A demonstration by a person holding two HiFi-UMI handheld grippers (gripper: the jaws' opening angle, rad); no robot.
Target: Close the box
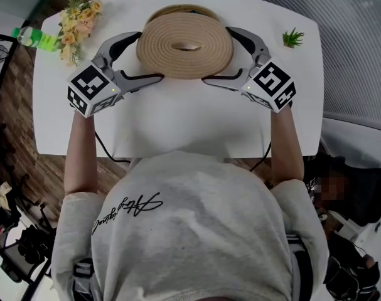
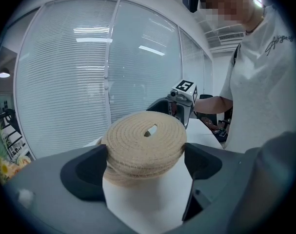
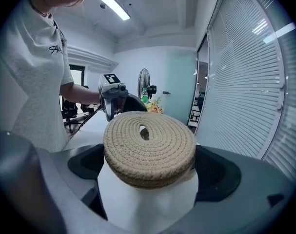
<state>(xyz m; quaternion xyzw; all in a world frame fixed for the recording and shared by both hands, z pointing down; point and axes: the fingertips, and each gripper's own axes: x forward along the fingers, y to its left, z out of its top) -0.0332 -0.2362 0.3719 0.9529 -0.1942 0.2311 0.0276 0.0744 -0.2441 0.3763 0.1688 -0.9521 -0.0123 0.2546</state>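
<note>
Your white table sits beside a glass wall hung with slatted blinds. It carries a bunch of pale yellow and pink flowers and a green plastic bottle at the far left corner, and a small green plant at the far right. The round basket box of coiled tan rope stands at the middle of the far half, directly ahead of you.

The closing looks nearly done but not finished. The round lid of coiled tan rope is already over the box, though it lies shifted toward you, so an arc of the box's far rim shows behind it. In the left gripper view the lid overhangs the body beneath and tilts slightly rather than sitting square. What I judge is left is to slide it away from you until the edges line up, settle it flat, then let go.

Your left gripper has its jaws spread wide, one on each side of the lid's left part, with the pads against the edge. Your right gripper does the same from the other side, and in its own view the lid fills the gap between the jaws. I cannot tell whether the lid's weight rests on the box yet.

The lid is a flat spiral of thick cord with a small slot at its centre.
</note>
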